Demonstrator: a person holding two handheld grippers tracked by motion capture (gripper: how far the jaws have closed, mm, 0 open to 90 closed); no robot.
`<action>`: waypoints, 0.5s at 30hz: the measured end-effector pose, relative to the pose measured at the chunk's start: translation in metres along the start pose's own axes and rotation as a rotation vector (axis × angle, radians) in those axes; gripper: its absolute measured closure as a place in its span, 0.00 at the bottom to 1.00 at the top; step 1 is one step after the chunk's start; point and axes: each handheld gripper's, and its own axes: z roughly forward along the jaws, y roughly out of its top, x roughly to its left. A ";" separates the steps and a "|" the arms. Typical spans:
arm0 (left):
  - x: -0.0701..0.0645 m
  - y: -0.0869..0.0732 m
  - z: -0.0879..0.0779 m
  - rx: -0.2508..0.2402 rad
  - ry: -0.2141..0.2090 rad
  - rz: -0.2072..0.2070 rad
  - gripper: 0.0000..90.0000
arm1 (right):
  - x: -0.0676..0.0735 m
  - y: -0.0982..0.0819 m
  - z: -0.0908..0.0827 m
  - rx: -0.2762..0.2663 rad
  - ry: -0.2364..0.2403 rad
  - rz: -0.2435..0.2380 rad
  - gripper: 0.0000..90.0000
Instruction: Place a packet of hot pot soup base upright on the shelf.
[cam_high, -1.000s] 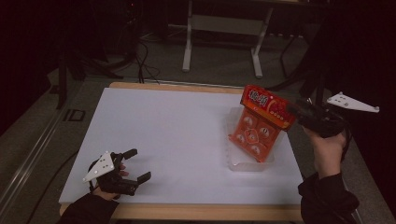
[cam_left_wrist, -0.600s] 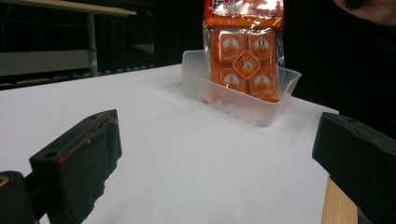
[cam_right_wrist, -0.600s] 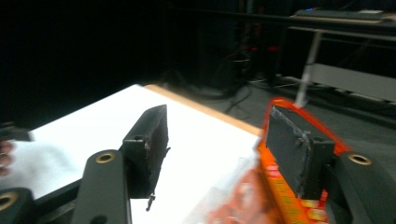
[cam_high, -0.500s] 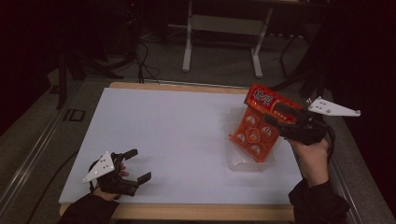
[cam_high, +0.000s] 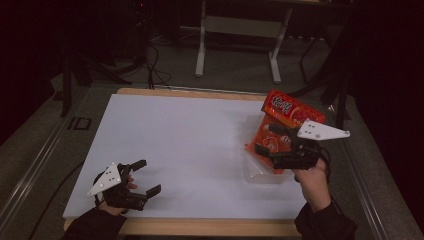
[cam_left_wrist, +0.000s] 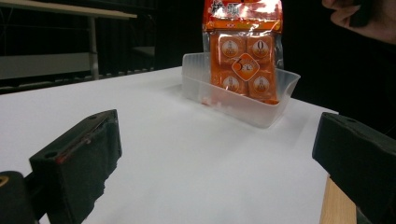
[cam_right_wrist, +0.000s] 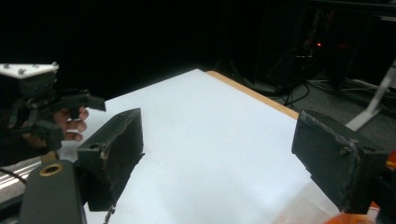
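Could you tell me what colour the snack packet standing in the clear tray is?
The snack packet is orange with a red top band, clearest in the left gripper view.

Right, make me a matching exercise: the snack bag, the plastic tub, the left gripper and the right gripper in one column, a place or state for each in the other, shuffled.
1. orange snack bag
2. clear plastic tub
3. left gripper
4. right gripper

a. open, over the table's near left corner
b. stands upright in the container
c. open, beside the bag at the table's right side
d. sits on the white tabletop, holding the bag

Pairs: 1-b, 2-d, 3-a, 4-c
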 end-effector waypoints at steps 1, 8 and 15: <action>0.000 0.000 0.000 -0.002 -0.001 -0.002 0.02 | 0.001 -0.002 0.002 -0.001 0.008 -0.002 0.18; 0.000 0.000 -0.001 -0.003 0.000 -0.001 0.02 | 0.011 -0.024 0.021 0.020 0.042 -0.006 0.18; 0.000 0.000 -0.001 -0.001 -0.003 0.001 0.02 | 0.019 -0.047 0.036 0.062 0.083 -0.001 0.18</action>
